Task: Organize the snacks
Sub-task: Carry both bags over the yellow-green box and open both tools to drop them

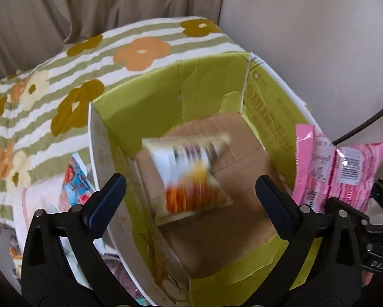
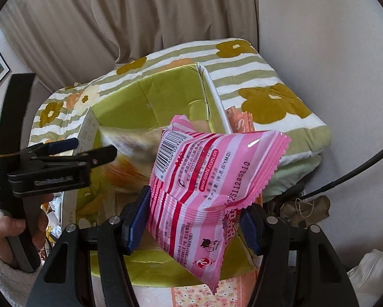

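Observation:
An open cardboard box (image 1: 212,81) with green inner walls and a brown floor stands below both grippers. My left gripper (image 1: 190,180) hangs over it, its jaws wide open and touching nothing. Below them, inside the box, a white and orange snack packet (image 1: 189,174) shows as a blur, free of the fingers. My right gripper (image 2: 192,212) is shut on a pink striped snack packet (image 2: 204,186) with a barcode, held above the box's (image 2: 166,89) near right corner. The right wrist view shows the left gripper (image 2: 93,148) side-on at the left. The pink packet (image 1: 340,174) sits at the right edge of the left wrist view.
The box rests on a striped quilt with flowers (image 1: 63,89); a beige curtain (image 2: 140,12) hangs behind. Loose snack packets (image 1: 76,181) lie left of the box, orange ones (image 2: 240,122) to its right. A black cable (image 1: 365,122) crosses at the right. A hand (image 2: 9,227) holds the left gripper's handle.

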{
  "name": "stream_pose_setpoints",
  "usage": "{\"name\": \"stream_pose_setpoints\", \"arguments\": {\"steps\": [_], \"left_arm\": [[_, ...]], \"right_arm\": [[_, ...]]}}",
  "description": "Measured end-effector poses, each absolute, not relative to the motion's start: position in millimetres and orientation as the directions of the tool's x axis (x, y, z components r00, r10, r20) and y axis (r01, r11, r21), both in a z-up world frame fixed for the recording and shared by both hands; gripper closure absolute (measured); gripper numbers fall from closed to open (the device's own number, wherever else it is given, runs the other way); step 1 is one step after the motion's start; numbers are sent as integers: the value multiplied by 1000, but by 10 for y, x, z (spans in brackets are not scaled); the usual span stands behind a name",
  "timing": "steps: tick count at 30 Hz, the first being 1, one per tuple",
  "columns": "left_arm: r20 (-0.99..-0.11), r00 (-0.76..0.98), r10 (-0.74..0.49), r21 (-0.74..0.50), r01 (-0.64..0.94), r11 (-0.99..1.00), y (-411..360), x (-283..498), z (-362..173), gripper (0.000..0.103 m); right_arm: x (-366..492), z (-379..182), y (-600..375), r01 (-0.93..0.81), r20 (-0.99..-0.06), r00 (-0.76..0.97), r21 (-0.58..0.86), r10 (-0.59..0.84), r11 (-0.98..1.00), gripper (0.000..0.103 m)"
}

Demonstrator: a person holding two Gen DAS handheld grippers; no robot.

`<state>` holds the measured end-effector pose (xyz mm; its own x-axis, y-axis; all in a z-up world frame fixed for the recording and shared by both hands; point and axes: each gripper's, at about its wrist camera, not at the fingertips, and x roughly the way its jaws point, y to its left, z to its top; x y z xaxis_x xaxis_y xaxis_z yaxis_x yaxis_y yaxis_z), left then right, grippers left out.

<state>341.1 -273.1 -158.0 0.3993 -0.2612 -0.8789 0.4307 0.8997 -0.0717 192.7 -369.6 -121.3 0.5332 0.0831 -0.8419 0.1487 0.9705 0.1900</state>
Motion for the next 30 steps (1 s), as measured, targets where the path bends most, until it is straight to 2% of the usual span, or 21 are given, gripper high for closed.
{"name": "stream_pose_setpoints", "arguments": {"steps": [14,22,23,25,26,27,30], "left_arm": [[-879,424,-218,-22,421,907,-2319,3230,-1395,2],[-877,430,-216,-50,366,929,-2023,3096,-1380,2],[-876,431,-216,-53,359,932,-1999,3081,-1377,2],[-874,434,-220,-61,351,934,-1973,3060,-1368,2],[-873,435,-221,-64,347,936,-1954,3034,-1362,2],[-873,435,-220,-64,345,937,-1955,3022,-1362,2],[-868,449,-211,-55,336,940,-1931,2935,-1329,2]], "right_arm": [[1988,-1203,-3487,106,-867,492,142,72,984,44],[2096,-1300,-3343,30,-886,452,129,101,991,42],[2098,-1309,-3326,21,-885,453,135,111,991,40],[2086,-1299,-3293,-7,-869,481,132,119,991,28],[2074,-1287,-3286,-11,-861,497,123,112,992,12],[2054,-1270,-3289,-13,-851,515,115,105,993,3],[1966,-1222,-3319,-20,-820,563,111,102,994,2]]}}
